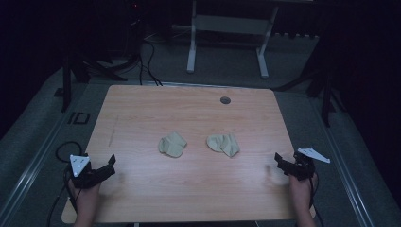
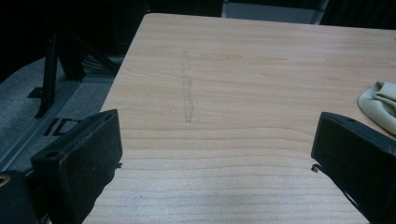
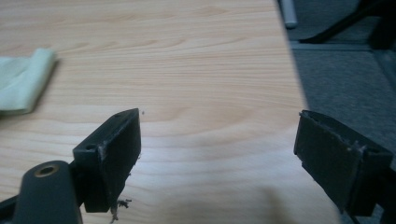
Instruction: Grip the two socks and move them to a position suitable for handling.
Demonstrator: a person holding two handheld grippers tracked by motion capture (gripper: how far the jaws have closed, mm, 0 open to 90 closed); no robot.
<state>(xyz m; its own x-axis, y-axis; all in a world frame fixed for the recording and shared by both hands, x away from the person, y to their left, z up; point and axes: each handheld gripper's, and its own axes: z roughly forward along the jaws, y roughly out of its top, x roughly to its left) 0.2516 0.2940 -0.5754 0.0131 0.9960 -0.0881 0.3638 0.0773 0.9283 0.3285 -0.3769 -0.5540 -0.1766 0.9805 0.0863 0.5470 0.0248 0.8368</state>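
Note:
Two pale beige socks lie crumpled mid-table, one on the left (image 1: 172, 144) and one on the right (image 1: 223, 144). My left gripper (image 1: 111, 166) rests near the table's front left corner, open, with nothing between its jaws. My right gripper (image 1: 280, 163) sits at the front right edge, also open and empty. In the left gripper view the jaws stand wide apart around bare wood (image 2: 217, 140), with the edge of a sock (image 2: 380, 102) at the far right. In the right gripper view the wide jaws (image 3: 217, 149) frame bare wood, and a sock's edge (image 3: 23, 79) shows at the left.
The wooden table (image 1: 189, 109) has a round cable grommet (image 1: 225, 100) near its back edge and a faint scuff line (image 2: 187, 91) on its left part. Behind it stand a white desk frame (image 1: 227, 42), black stands and cables on grey carpet.

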